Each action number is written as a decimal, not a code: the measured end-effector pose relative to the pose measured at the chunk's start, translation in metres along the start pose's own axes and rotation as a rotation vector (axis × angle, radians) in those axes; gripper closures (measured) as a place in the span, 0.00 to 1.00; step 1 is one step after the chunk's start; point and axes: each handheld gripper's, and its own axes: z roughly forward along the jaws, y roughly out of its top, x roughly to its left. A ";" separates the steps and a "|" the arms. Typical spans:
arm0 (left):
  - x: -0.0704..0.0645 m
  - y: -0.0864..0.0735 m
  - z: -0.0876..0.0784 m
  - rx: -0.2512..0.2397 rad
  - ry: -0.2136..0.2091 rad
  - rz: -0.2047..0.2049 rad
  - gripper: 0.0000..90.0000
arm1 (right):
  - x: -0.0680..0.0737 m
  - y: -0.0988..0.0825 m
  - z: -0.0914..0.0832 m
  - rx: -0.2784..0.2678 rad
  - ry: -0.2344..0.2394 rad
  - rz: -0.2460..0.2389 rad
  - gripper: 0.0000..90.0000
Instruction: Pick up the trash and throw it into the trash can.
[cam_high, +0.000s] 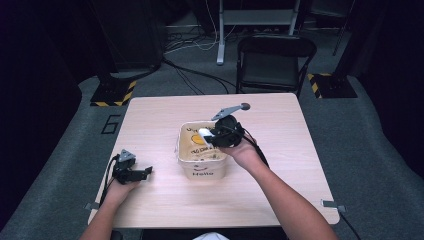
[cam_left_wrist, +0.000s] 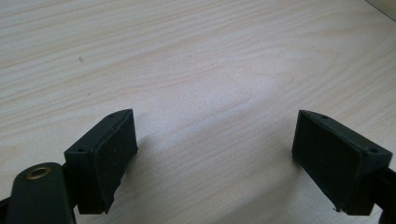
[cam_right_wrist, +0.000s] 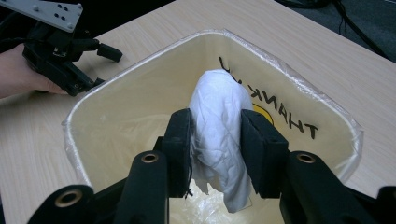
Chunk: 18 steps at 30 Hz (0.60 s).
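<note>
A cream tub (cam_high: 201, 170) lined with a printed plastic bag stands at the middle of the table. My right gripper (cam_high: 209, 136) hovers over its open top, shut on a crumpled white tissue (cam_high: 204, 133). In the right gripper view the tissue (cam_right_wrist: 219, 126) is pinched between the two black jaws above the tub's lined rim (cam_right_wrist: 140, 65). My left gripper (cam_high: 140, 173) rests on the table near the front left, apart from the tub. In the left gripper view its jaws stand wide apart over bare wood, with the left gripper (cam_left_wrist: 215, 158) open and holding nothing.
The light wooden table (cam_high: 280, 125) has bare room around the tub. A black folding chair (cam_high: 275, 60) stands beyond the far edge. Cables and stand bases lie on the grey floor behind.
</note>
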 end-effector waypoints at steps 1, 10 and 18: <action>0.000 0.000 0.000 0.004 -0.003 0.001 0.15 | 0.000 0.000 0.002 0.002 -0.001 -0.002 0.71; 0.000 0.000 0.000 0.004 -0.003 0.001 0.15 | 0.000 0.003 0.021 0.023 -0.020 0.014 0.70; 0.000 0.000 0.000 0.004 -0.004 0.002 0.15 | 0.001 0.004 0.037 0.041 -0.024 0.021 0.70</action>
